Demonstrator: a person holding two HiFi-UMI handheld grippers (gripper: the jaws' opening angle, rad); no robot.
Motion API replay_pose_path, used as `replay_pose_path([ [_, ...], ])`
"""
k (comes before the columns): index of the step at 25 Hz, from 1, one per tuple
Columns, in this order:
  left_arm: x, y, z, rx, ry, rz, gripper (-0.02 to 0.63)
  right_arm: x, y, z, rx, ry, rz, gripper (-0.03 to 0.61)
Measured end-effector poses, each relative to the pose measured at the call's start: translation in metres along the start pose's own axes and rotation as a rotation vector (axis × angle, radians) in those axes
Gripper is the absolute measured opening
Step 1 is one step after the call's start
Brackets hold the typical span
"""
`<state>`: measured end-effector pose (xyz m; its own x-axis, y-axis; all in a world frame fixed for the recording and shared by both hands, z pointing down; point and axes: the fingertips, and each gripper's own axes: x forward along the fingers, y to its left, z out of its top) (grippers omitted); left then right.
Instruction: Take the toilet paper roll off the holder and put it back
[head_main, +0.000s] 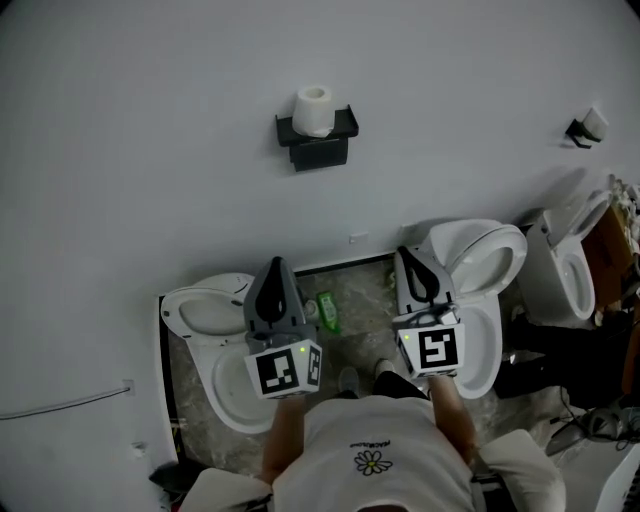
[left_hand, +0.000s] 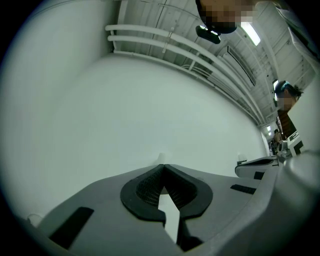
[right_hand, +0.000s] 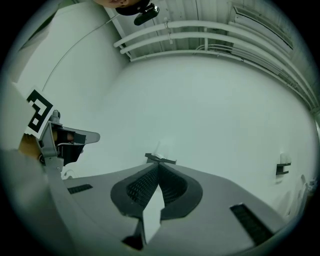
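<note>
The left gripper (head_main: 277, 264) has its grey moulded jaws pressed together, dark ribbed pads (left_hand: 148, 189) meeting at the tips with nothing between them, and it points at a smooth white wall (head_main: 150, 150). Up on that wall, well apart from both tools, the soft white toilet paper roll (head_main: 314, 110) stands on end on a boxy black holder (head_main: 320, 148), its hollow core showing. The right gripper (head_main: 403, 253) is likewise closed and empty.

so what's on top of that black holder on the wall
A white toilet paper roll stands on end on the black holder, its hollow core showing. The shelf surface beneath the roll is covered, so whether a peg holds it cannot be seen.
</note>
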<state>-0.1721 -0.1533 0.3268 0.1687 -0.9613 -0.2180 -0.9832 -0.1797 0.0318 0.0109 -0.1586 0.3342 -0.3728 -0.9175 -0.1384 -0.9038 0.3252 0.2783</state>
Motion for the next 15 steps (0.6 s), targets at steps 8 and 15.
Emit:
replay_pose_path([
  [8,0.017,-0.006,-0.007,0.013,0.012,0.017,0.017,0.024,-0.007,-0.008,0.040,0.015,0.006,0.011],
  [15,0.040,-0.011,-0.006,0.051,0.000,0.055,0.017,0.045,-0.023,-0.006,0.055,-0.059,0.050,0.011],
])
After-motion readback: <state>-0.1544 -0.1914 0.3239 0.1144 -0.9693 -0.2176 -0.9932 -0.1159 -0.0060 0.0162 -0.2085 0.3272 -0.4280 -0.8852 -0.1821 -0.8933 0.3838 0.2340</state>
